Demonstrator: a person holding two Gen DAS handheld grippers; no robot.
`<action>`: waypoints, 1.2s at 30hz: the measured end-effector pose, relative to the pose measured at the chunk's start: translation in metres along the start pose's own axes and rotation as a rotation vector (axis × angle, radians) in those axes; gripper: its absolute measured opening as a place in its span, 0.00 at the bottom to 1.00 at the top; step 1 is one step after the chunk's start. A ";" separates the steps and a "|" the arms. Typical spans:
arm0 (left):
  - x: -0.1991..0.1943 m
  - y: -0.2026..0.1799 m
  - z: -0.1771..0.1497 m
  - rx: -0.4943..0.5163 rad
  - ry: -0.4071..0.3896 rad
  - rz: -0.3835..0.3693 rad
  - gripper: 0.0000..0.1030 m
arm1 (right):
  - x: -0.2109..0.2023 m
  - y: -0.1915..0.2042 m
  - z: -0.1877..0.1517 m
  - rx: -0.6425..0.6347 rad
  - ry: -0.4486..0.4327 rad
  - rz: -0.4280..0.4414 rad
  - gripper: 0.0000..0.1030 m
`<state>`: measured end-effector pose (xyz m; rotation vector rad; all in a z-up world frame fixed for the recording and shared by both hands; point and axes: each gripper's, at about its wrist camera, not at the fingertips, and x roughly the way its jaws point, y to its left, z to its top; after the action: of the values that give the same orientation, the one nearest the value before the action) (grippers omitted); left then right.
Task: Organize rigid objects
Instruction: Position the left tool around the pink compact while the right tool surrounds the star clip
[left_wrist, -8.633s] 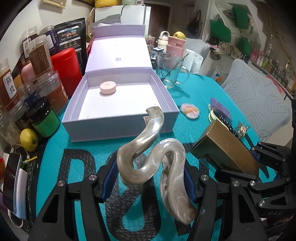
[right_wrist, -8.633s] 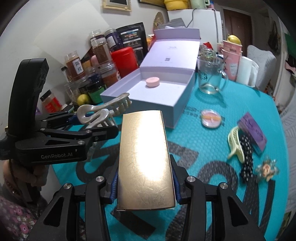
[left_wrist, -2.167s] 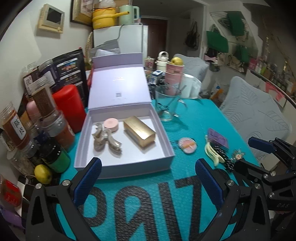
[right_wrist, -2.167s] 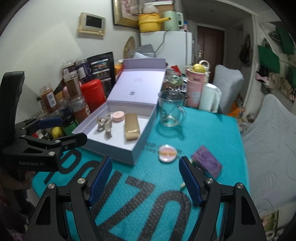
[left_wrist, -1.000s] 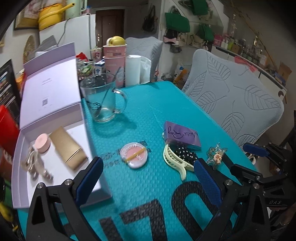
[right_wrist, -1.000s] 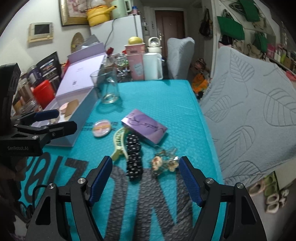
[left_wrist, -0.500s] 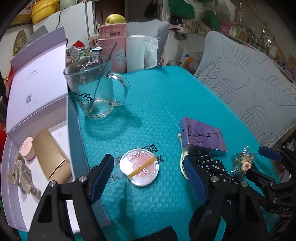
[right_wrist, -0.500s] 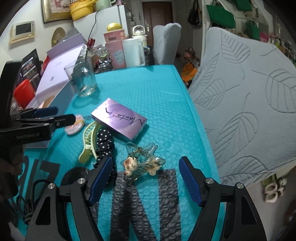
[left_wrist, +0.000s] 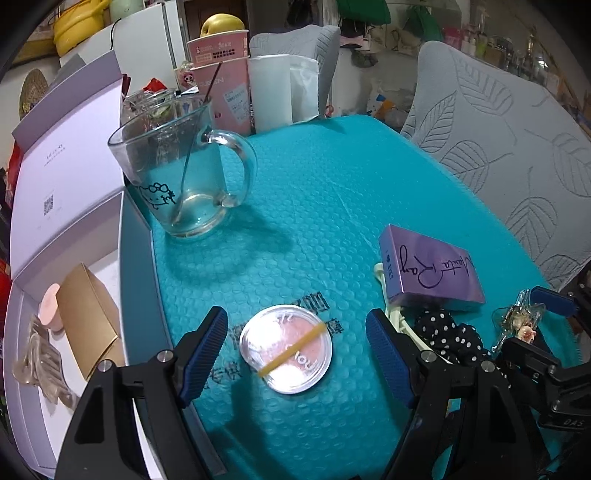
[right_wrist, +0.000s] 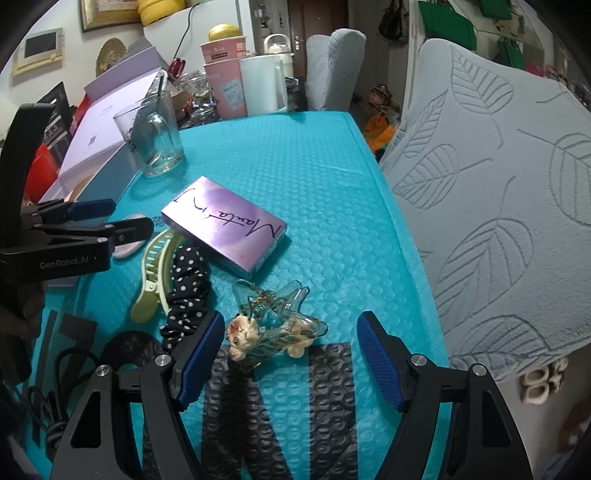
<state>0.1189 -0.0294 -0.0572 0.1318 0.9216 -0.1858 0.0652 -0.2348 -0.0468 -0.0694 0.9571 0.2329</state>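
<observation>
Straddling a round compact (left_wrist: 285, 354) on the teal counter (left_wrist: 332, 192), the left gripper (left_wrist: 295, 350) has its jaws spread and empty. Left of it, the lilac box (left_wrist: 14, 332) holds a gold case (left_wrist: 88, 325), a pink puck (left_wrist: 50, 306) and a pearly clip (left_wrist: 37, 362). Right wrist view: the right gripper (right_wrist: 290, 350), jaws spread, frames a clear claw clip (right_wrist: 277, 325); beyond lie a purple box (right_wrist: 225, 225), a dotted scrunchie (right_wrist: 188, 288) and a yellow clip (right_wrist: 151, 273).

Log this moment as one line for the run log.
left gripper: open, around round compact | right gripper: open, at clear hair clip | box: holds gold case
</observation>
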 end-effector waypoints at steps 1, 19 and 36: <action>-0.003 -0.001 -0.001 0.007 -0.008 -0.001 0.63 | 0.001 0.000 0.000 0.004 0.005 0.003 0.73; 0.016 0.004 0.013 0.113 0.162 -0.155 0.60 | 0.000 0.010 0.004 -0.010 -0.021 0.034 0.73; 0.006 -0.011 0.003 0.206 0.159 -0.141 0.36 | 0.004 0.009 -0.002 -0.016 -0.014 0.049 0.56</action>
<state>0.1227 -0.0411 -0.0608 0.2757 1.0696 -0.4056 0.0635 -0.2253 -0.0507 -0.0591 0.9443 0.2863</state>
